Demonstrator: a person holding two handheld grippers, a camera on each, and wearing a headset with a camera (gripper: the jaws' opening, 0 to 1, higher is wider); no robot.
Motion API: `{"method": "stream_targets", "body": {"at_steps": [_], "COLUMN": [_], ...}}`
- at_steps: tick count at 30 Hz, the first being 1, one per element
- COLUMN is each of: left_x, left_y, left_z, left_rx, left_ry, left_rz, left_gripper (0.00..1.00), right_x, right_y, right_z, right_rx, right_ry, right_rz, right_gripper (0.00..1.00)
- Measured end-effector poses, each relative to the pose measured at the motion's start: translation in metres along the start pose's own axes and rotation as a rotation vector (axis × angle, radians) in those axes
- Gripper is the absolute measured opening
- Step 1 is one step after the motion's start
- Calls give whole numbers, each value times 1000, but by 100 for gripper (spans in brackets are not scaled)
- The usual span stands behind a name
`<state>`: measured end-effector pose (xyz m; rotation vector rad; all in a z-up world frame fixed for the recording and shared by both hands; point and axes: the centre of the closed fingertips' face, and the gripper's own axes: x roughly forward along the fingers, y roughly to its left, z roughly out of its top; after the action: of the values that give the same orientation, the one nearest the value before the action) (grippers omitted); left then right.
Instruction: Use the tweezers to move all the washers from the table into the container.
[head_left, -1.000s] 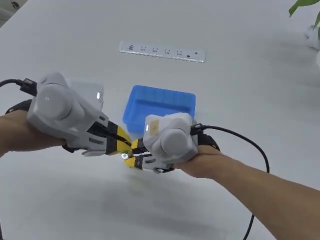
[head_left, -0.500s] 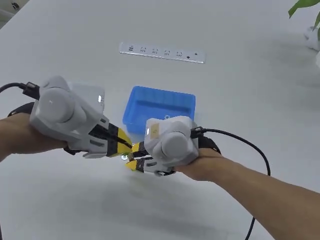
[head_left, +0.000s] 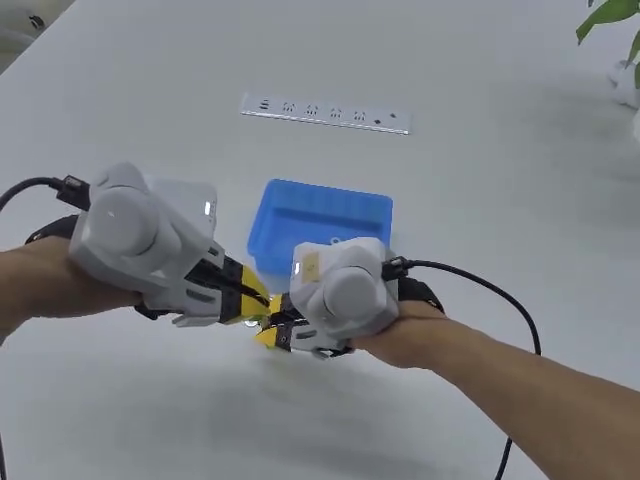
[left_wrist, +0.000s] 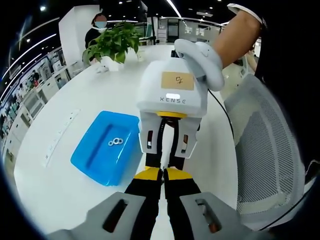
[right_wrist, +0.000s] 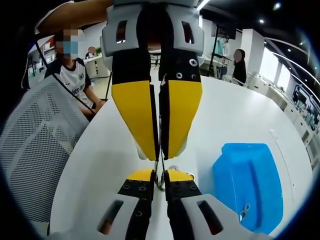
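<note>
My two grippers meet tip to tip just in front of the blue container (head_left: 322, 212). The left gripper (head_left: 260, 300) comes in from the left and the right gripper (head_left: 270, 330) from the right. A thin pair of metal tweezers (left_wrist: 164, 156) runs between them. Both pairs of yellow jaws are shut on it. In the right gripper view the tweezers (right_wrist: 159, 172) stand upright between my own jaws and the left gripper's jaws above. A small washer (right_wrist: 173, 169) lies on the table beside the tips. A few washers (left_wrist: 116, 142) lie inside the container.
A white power strip (head_left: 325, 112) lies on the table beyond the container. A black cable (head_left: 480, 290) trails from the right gripper across the table. A potted plant (left_wrist: 112, 44) stands at the far edge. A mesh chair (right_wrist: 40, 145) and seated people are behind the table.
The left gripper has edged right and closer to the right gripper, so their tips now overlap. The washer that showed between the tips is now mostly covered in the head view.
</note>
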<state>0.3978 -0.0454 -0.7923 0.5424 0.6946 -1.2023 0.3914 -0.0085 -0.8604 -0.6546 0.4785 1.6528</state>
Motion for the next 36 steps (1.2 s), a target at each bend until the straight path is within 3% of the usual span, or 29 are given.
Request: {"method": "stream_targets", "body": {"at_steps": [17, 36], "left_x": [-16, -39], "left_y": [4, 19], "left_z": [18, 55], "left_rx": [6, 44], "left_ry": [-19, -33], "left_rz": [6, 25], "left_gripper": [6, 6], "right_x": [-16, -49], "right_y": [-4, -24], "right_z": [18, 44], "right_rx": [15, -12], "right_ry": [-20, -41], "right_rz": [-4, -49], "right_gripper": [10, 10]}}
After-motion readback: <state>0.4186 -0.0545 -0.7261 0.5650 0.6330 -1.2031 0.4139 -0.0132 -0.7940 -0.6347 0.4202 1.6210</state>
